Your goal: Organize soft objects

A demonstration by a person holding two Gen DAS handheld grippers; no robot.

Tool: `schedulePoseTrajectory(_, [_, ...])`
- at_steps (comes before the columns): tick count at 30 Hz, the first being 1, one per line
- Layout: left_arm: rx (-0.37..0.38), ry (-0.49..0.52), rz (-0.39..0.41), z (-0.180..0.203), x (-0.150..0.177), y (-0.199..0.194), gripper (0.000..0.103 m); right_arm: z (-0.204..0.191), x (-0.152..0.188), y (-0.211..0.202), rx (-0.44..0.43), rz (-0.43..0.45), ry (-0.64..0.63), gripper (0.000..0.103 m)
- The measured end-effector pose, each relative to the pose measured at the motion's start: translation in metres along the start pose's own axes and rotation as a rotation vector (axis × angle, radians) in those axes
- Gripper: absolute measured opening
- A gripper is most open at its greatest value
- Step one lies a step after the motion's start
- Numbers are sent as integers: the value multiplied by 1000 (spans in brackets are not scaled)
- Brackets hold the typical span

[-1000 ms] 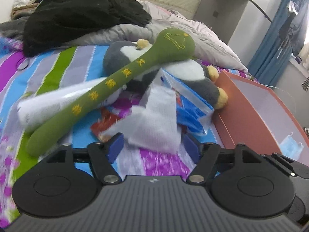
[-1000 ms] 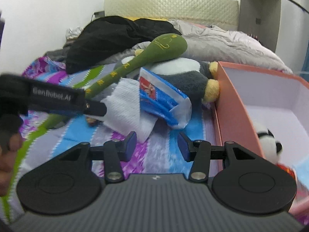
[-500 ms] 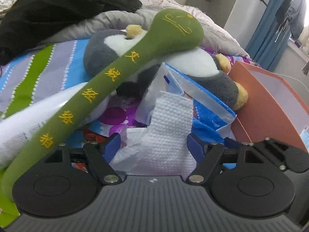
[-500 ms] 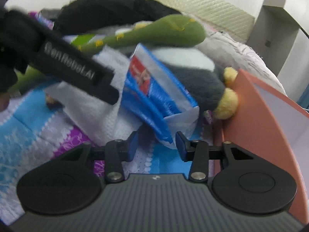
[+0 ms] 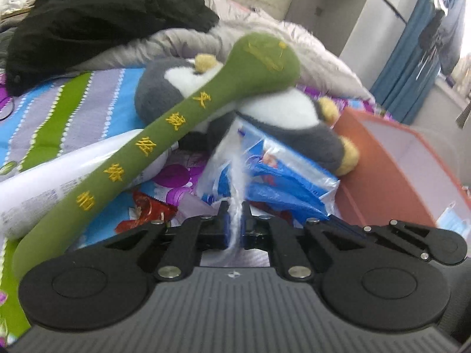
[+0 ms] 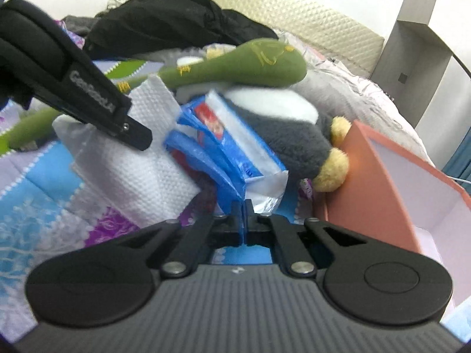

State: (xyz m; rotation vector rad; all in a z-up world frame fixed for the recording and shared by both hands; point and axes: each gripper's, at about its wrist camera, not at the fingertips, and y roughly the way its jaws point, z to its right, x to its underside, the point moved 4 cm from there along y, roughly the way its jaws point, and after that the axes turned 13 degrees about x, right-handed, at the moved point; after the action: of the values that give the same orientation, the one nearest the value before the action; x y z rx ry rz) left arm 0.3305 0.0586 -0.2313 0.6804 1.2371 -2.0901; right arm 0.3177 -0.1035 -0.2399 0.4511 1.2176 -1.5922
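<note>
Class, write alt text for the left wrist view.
The left gripper is shut on a white tissue pulled from a blue tissue pack on a striped bed. Behind it, a green plush stick lies across a grey penguin plush, beside an open orange box.

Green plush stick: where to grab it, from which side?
Grip the narrow shaft of the green plush stick, from above across its width. The bulbous head rests on the penguin plush and is too wide. Both grippers are occupied.
</note>
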Motion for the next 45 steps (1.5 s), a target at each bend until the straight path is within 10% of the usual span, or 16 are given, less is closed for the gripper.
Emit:
schedulePoseTrajectory(19, [0, -183, 69, 26, 86, -122, 7, 18, 23, -139, -88, -10, 88, 4])
schedulePoseTrajectory(36, [-116, -129, -122, 16, 121, -104, 10, 19, 73, -146, -198, -162, 252, 7])
schedulePoseTrajectory(40, [-124, -132, -127, 15, 119, -106, 46, 21, 73, -145, -215, -158, 268, 10])
schedulePoseTrajectory(45, [-128, -106, -120, 19, 117, -113, 55, 28, 73, -146, -221, -128, 310, 63])
